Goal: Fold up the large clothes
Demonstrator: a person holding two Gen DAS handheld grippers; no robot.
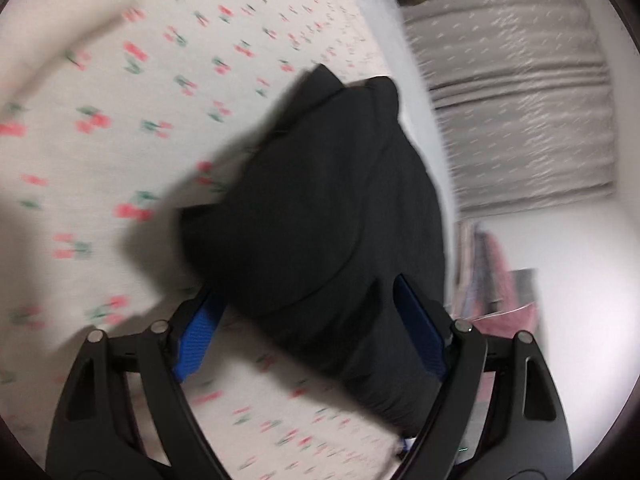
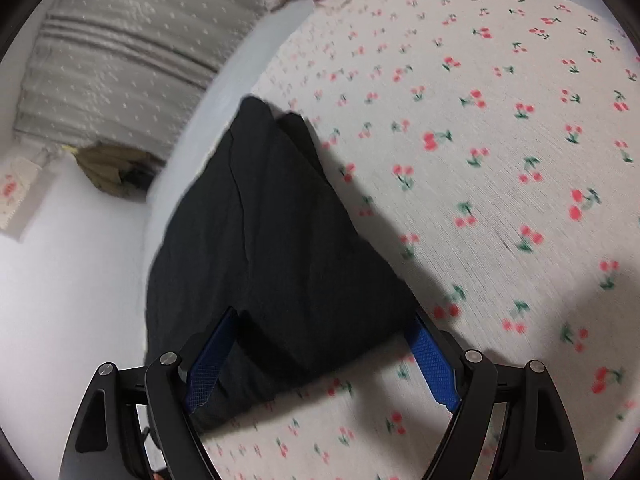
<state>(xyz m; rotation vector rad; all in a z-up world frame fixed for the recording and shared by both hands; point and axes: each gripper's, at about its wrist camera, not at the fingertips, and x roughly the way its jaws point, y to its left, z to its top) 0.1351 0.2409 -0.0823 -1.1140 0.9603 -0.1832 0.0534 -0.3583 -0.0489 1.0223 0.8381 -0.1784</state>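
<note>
Lying bunched on the white cherry-print bedsheet near the bed's edge, a black folded fabric garment. Left gripper spread wide around one end, pads not visibly pressing; right gripper likewise released, straddling the other end.

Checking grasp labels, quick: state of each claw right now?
Left claw: jaws wide, black garment bunched between the pads; grip cannot be told.
Right claw: jaws wide, same garment between them; grip cannot be told.
</note>
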